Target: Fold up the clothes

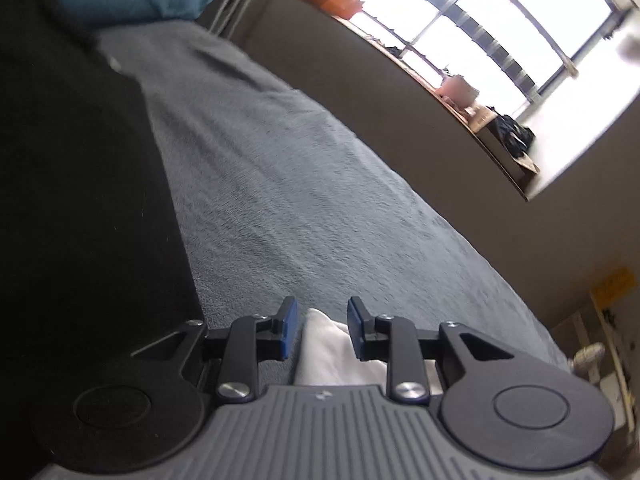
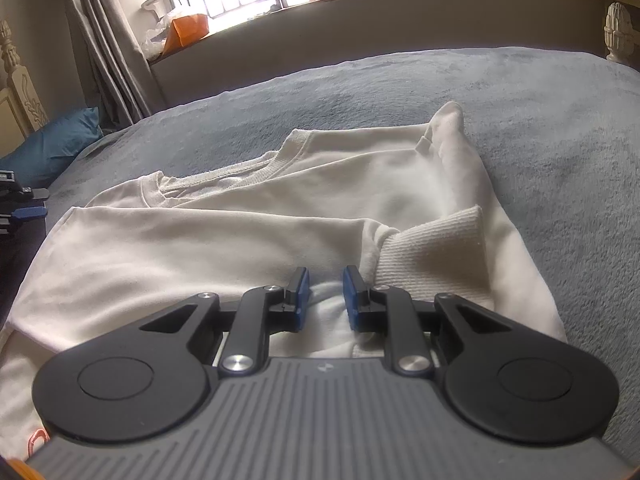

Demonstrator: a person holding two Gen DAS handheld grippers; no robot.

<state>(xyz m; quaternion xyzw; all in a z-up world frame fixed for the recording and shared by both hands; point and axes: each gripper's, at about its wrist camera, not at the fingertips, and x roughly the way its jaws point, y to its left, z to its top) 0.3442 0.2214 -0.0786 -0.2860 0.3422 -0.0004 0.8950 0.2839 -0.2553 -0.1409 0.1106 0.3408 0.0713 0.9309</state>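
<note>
A white sweatshirt lies spread on the grey blanket, collar toward the far side. One sleeve is folded across the body, its ribbed cuff at the right. My right gripper is shut on a bunched fold of the sweatshirt near its front edge. In the left wrist view a corner of the white cloth sits in the gap of my left gripper. That gripper is open and the left pad stands clear of the cloth. Part of the left gripper shows at the right view's left edge.
A blue pillow lies at the head of the bed, beside a carved headboard. A black cloth covers the blanket's left side in the left view. Beyond the bed are the wall, curtain, a window sill with an orange bag, and a bedpost.
</note>
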